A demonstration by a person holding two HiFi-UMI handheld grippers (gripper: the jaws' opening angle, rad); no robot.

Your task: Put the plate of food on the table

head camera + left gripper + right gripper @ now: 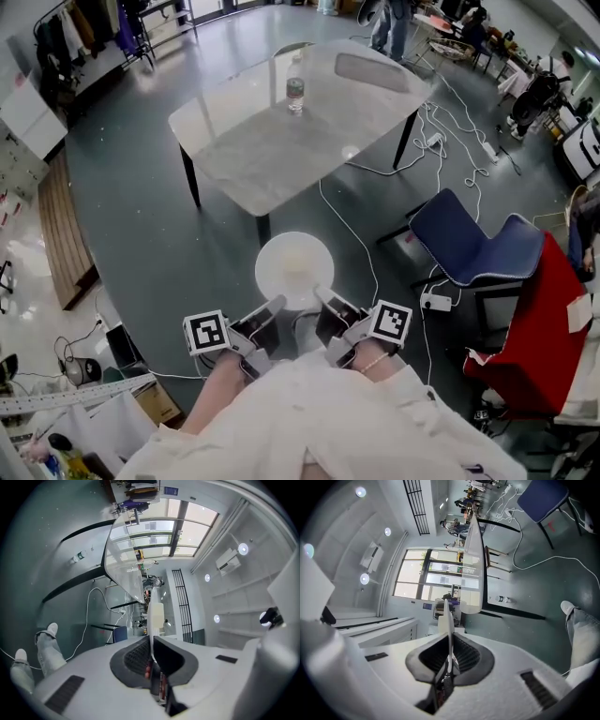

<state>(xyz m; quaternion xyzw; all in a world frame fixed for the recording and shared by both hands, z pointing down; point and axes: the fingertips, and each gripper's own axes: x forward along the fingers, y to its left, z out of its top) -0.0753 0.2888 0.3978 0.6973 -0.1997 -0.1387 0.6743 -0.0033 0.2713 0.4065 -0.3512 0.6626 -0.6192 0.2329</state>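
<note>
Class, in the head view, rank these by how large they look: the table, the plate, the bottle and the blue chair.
Largest first: table, blue chair, plate, bottle. The plate is held nearest the camera, so it looks bigger.

Head camera facing steeply down from above; both gripper cameras, rolled sideways, sharing the grey marble-topped table [253, 150].

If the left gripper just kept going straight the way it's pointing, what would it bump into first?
The left gripper is clamped on the white plate, so that comes first. Past it, the near edge of the table seems next in line, though depth is hard to judge.
</note>
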